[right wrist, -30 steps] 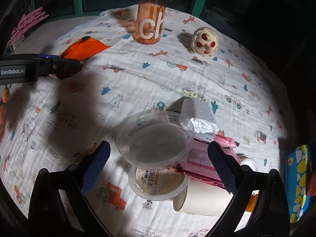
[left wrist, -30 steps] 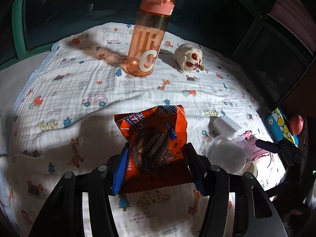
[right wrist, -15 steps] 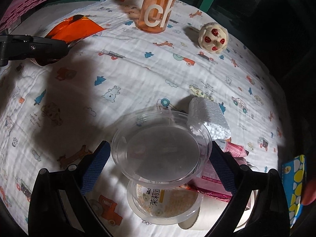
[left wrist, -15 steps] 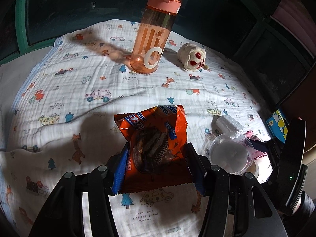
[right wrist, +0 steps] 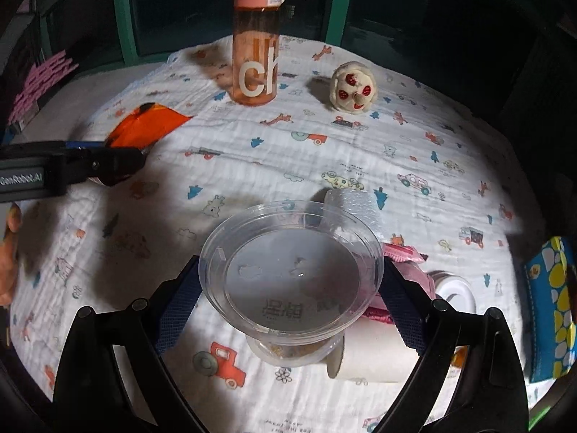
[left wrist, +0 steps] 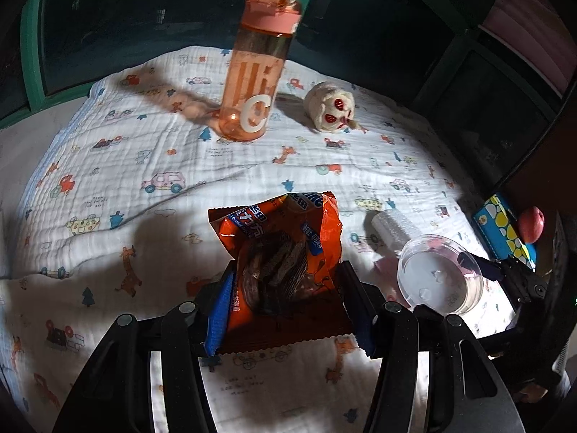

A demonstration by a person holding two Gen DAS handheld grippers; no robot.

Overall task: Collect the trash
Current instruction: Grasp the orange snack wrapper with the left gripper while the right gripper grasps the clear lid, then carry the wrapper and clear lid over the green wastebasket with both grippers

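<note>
Since a second ago your right tool (right wrist: 290, 281) has closed in around the clear plastic lid (right wrist: 290, 270), which now sits between its blue pads, both at the rim; the jaws are closing. Just beyond, at one o'clock, lies the white foam piece (right wrist: 355, 205), and at three o'clock the pink wrapper (right wrist: 407, 267). Under the lid sits a clear cup (right wrist: 292, 353), with a paper cup (right wrist: 375, 357) lying beside it. Your left tool (left wrist: 285, 306) pinches the orange snack bag (left wrist: 285, 249) above the blanket (left wrist: 144, 151). Far off at twelve o'clock stand the orange bottle (left wrist: 256, 72) and a toy (left wrist: 331, 108).
</note>
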